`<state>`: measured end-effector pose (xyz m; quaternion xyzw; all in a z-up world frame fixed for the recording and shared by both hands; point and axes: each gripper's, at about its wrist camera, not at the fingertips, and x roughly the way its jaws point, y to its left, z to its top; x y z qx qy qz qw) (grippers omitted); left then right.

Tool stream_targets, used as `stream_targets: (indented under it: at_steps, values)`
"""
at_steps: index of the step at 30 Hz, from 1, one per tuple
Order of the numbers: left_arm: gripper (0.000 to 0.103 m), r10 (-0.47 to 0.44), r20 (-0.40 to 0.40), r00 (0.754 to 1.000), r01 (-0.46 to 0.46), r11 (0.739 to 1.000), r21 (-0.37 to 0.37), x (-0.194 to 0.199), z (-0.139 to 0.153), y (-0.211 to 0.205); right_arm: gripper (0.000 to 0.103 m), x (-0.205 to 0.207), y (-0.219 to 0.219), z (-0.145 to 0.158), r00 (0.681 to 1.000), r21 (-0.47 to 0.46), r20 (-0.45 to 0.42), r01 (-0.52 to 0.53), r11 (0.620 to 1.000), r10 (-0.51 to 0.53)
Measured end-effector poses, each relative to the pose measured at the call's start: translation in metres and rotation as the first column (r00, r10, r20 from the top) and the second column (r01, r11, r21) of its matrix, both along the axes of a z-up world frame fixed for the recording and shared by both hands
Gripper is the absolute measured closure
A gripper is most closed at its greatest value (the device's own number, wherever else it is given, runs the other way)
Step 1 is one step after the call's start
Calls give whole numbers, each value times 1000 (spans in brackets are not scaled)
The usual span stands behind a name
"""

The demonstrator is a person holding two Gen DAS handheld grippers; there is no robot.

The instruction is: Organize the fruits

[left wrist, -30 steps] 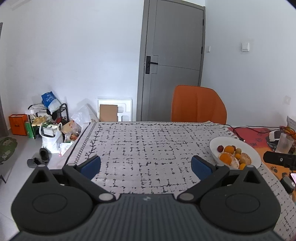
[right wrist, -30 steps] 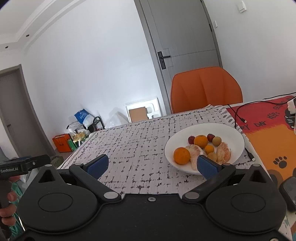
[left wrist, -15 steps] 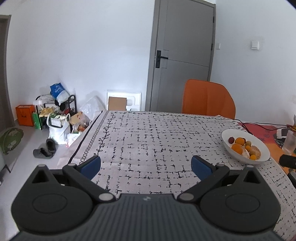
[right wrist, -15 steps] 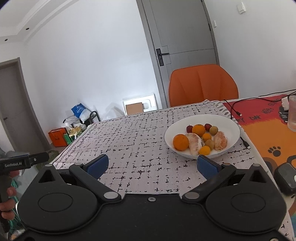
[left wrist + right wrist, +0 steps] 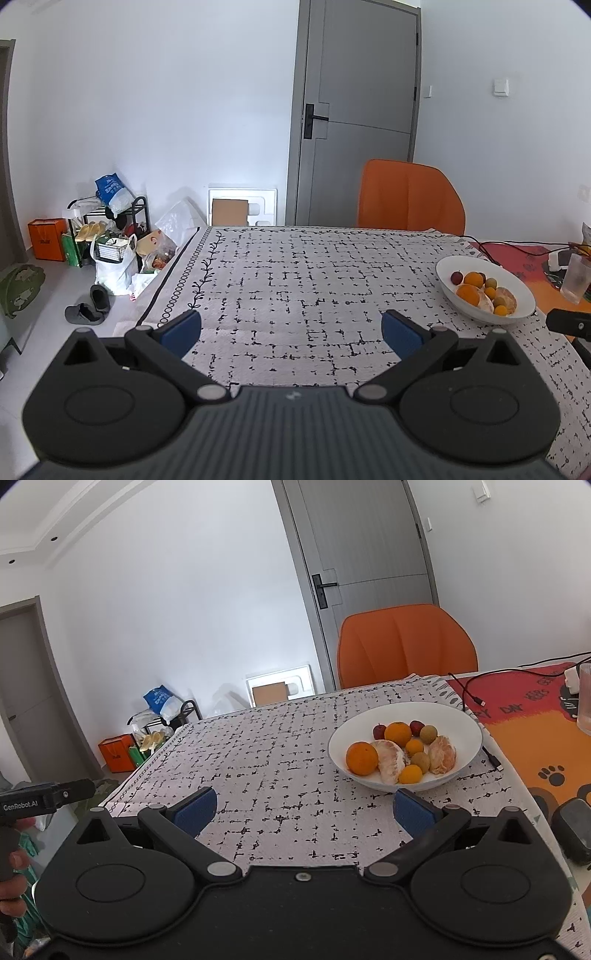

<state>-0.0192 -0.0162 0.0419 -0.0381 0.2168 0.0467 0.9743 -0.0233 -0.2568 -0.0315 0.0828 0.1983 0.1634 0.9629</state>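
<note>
The white bowl with the fruits stands on the table, just ahead of the right tool and far right of the left tool. Both tools are wide open and empty.

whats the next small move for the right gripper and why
Probably ease the right gripper forward toward the whole orange at the near left of the white bowl: its jaws are open and empty, short of the bowl, with nothing blocking the way.
</note>
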Motion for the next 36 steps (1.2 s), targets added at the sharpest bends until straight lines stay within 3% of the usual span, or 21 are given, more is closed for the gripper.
stream_targets:
  at_steps: [36]
  values:
    - [0,-11,-7,1000,11,1000,8,0,-2,-2,0,2,4,-3,1000,-14,-5,-12,1000,12]
